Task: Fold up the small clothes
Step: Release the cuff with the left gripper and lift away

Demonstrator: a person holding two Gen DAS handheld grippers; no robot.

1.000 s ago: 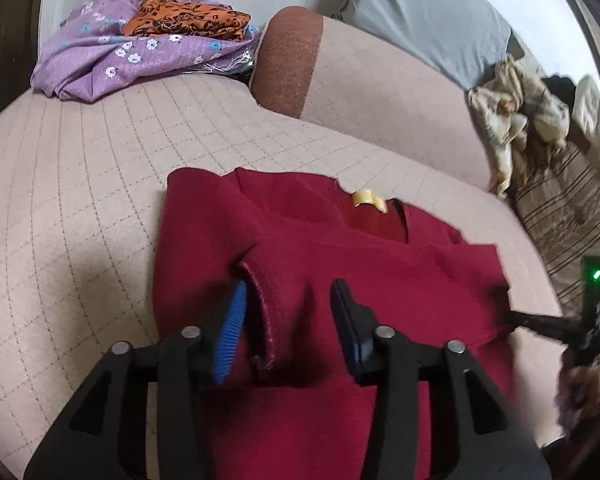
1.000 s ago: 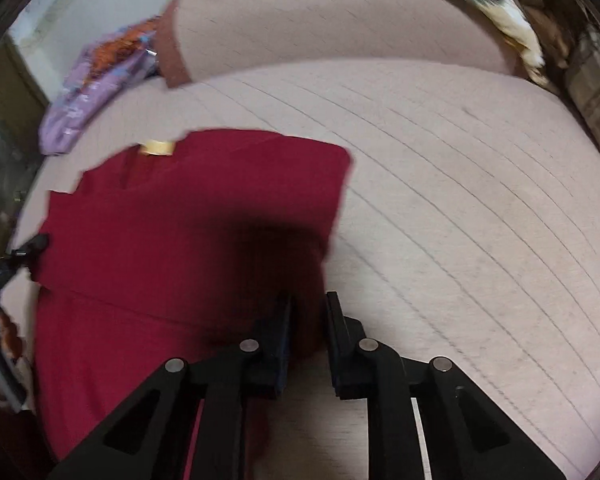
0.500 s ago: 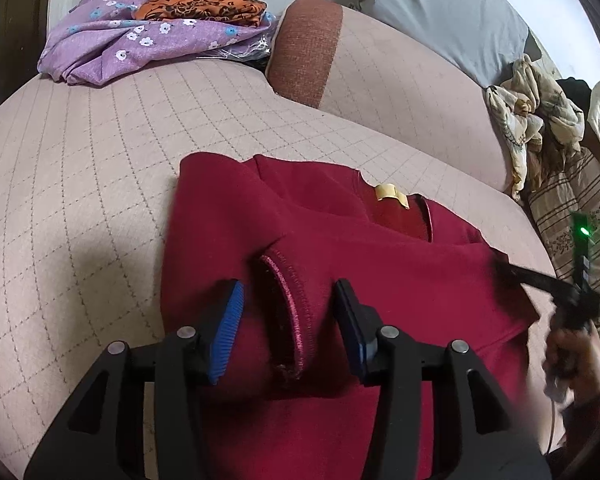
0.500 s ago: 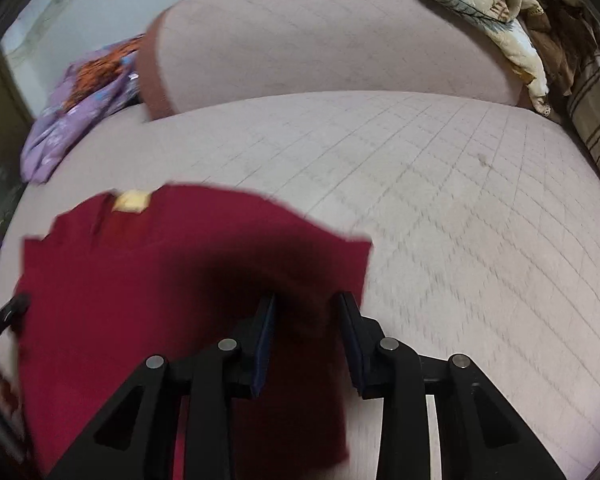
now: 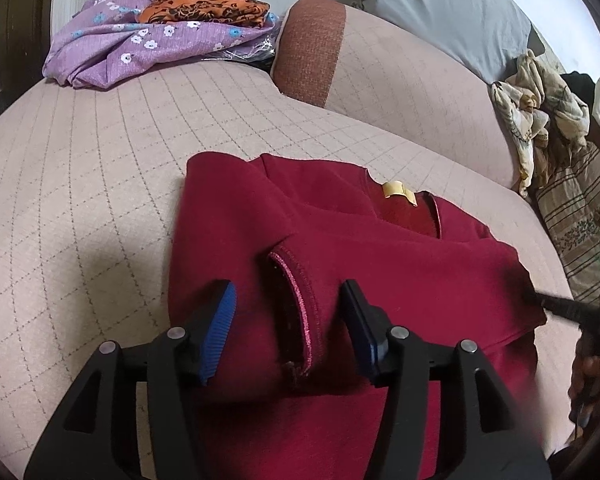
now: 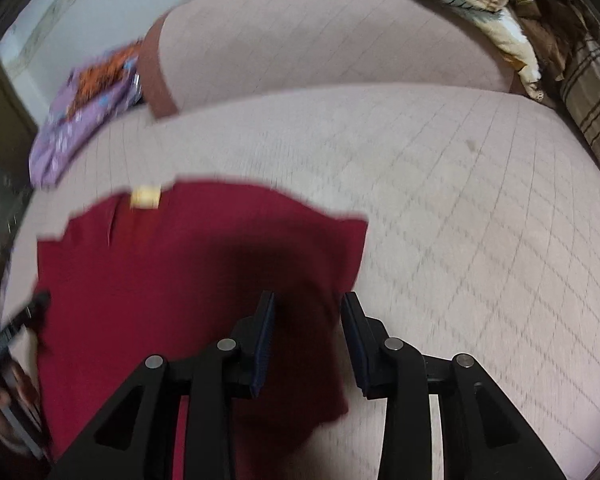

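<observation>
A dark red top (image 5: 380,264) lies on the pink quilted sofa seat (image 5: 80,168), its sleeves folded inward and a yellow label (image 5: 398,192) at the neck. My left gripper (image 5: 288,312) is open, its fingers either side of a folded sleeve cuff (image 5: 296,304) lying on the top. My right gripper (image 6: 308,320) is open over the top's right edge (image 6: 332,280); that view is blurred. The right gripper also shows at the far right of the left wrist view (image 5: 560,304).
A purple flowered cloth with an orange patterned one (image 5: 160,28) lies at the back left. A sofa backrest (image 5: 400,72), a grey pillow (image 5: 452,12) and crumpled cloths (image 5: 540,112) are at the back right. A striped cushion (image 5: 580,216) lies at right.
My right gripper has opened and let go of the red top's folded edge. My left gripper has drawn back a little and stays open around the cuff.
</observation>
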